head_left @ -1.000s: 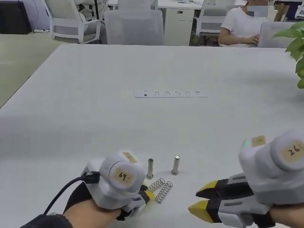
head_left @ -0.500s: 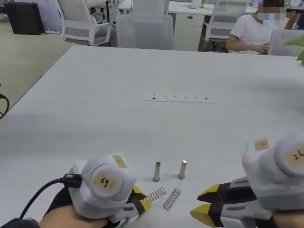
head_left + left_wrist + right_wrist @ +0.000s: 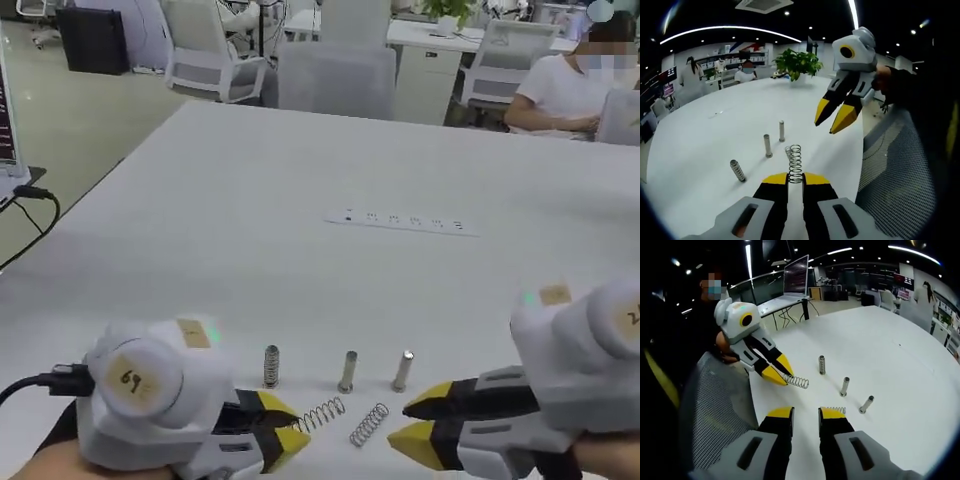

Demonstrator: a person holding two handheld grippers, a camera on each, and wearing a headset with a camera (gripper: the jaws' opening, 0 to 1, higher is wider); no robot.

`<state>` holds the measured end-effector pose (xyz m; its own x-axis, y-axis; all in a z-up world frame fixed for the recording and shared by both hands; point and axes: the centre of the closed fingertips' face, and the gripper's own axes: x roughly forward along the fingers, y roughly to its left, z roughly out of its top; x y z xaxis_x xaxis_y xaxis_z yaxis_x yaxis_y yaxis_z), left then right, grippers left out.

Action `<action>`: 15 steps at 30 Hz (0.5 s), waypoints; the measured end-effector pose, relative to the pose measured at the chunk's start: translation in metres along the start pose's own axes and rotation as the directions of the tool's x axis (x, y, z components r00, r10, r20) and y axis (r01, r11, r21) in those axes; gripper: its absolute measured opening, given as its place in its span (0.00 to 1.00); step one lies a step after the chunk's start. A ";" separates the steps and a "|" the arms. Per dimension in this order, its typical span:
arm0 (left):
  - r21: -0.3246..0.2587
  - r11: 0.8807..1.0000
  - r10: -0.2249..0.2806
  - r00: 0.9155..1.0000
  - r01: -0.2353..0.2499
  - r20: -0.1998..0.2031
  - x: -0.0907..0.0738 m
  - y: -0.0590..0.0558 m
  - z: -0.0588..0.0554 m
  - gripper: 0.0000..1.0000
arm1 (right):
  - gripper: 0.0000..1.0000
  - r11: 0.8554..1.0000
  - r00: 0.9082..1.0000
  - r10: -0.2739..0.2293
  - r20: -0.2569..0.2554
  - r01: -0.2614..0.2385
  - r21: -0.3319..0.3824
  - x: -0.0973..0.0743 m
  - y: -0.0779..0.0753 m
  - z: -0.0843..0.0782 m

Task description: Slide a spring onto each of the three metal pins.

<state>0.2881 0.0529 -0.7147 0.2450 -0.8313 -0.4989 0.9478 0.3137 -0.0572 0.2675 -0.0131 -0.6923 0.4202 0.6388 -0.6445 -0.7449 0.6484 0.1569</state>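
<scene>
Worktop (image 3: 250,220), white. My left tongs (image 3: 795,177) clamped on end of held spring (image 3: 795,161); right tongs (image 3: 806,412) apart, as I read them. Pins upright in a row: sprung pin (image 3: 271,366), middle pin (image 3: 347,371) and end pin (image 3: 403,370) bare. Loose spring (image 3: 369,424) flat beside right tongs.

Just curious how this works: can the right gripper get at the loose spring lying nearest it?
Probably yes: the right gripper is open, and that spring lies just off its tips with nothing between.

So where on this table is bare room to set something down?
Free: the table between the pins and the power strip, and beyond it. Crowded: two springs between the left gripper and right gripper.
</scene>
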 end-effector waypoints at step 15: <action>0.039 0.997 -0.078 0.985 0.073 0.154 -0.026 -0.021 0.022 0.03 | 0.18 0.988 0.988 0.142 0.059 -0.138 -0.069 -0.001 0.029 0.036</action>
<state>0.2667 0.0580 -0.6819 0.1990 -0.9138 -0.3541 0.9704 0.2342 -0.0592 0.2638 0.0200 -0.6605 0.3401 0.7478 -0.5702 -0.8298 0.5239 0.1922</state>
